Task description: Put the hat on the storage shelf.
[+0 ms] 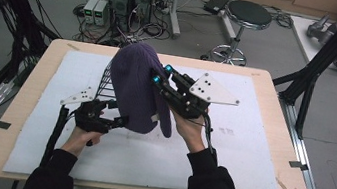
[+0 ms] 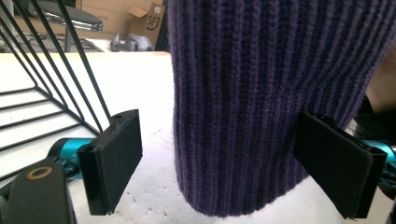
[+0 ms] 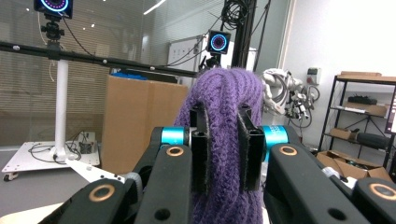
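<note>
Purple ribbed knit, the beanie (image 1: pixel 137 87), is clenched between the pads of the right hand-held gripper (image 3: pixel 223 154) and held above the worktop (image 1: pixel 31 86). The left hand-held gripper (image 2: pixel 224 163) is spread wide around its hem, not pressing. The hat could be snagged on the wire rack (image 1: pixel 106 82) beside it.

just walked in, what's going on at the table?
A person works a purple knit hat with two handheld grippers. The right gripper is shut on a fold of the hat and holds it up above the white mat. The left gripper is open, its jaws on either side of the hat's lower end, not pressing it. A black wire rack stands just behind.
</note>
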